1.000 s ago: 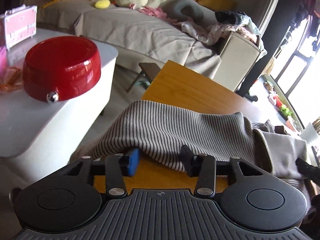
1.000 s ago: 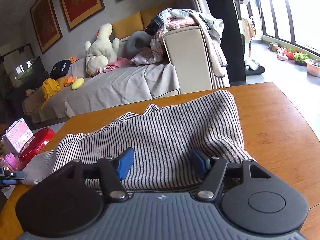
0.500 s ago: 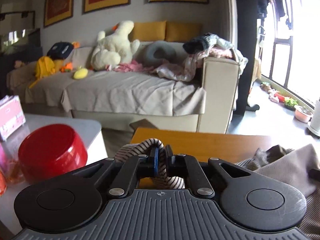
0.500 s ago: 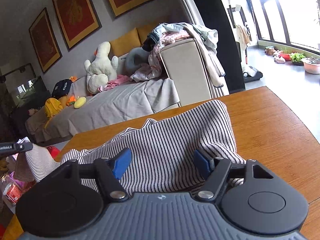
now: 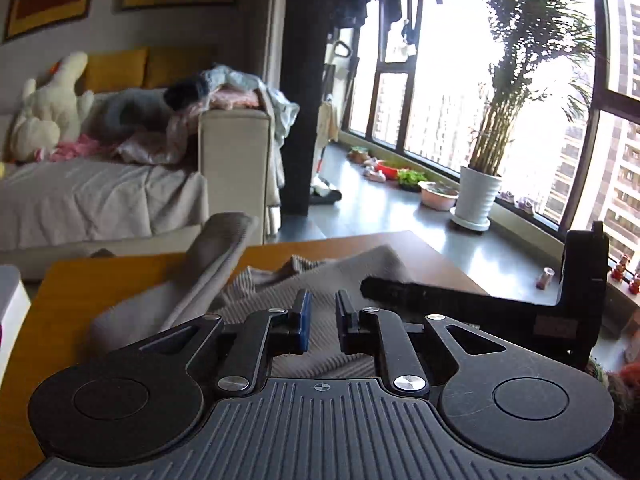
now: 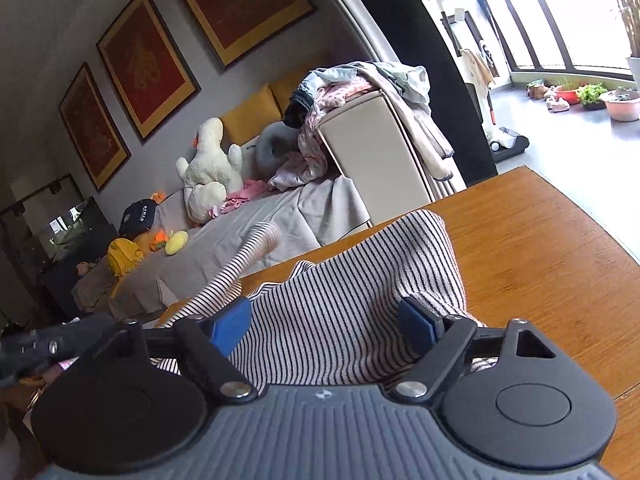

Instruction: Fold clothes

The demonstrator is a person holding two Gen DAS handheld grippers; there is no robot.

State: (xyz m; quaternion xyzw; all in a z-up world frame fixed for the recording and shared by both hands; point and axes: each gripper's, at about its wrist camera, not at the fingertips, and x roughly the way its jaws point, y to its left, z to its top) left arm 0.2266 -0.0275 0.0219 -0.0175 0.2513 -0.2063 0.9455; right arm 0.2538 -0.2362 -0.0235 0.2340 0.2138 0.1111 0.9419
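Striped sweater lies bunched on the wooden table. My left tongs hover over it, slightly parted, gripping nothing; my right tongs gape wide. Best pinch one edge cleanly, then pull flat.

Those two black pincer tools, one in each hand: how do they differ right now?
The left gripper has its fingers nearly together, with only a narrow gap, while the right gripper is spread wide. The right gripper's fingers straddle a bunched part of the striped sweater; nothing sits in the left gripper's gap. Both are open, clamp nothing, and point over the same sweater on the wooden table.
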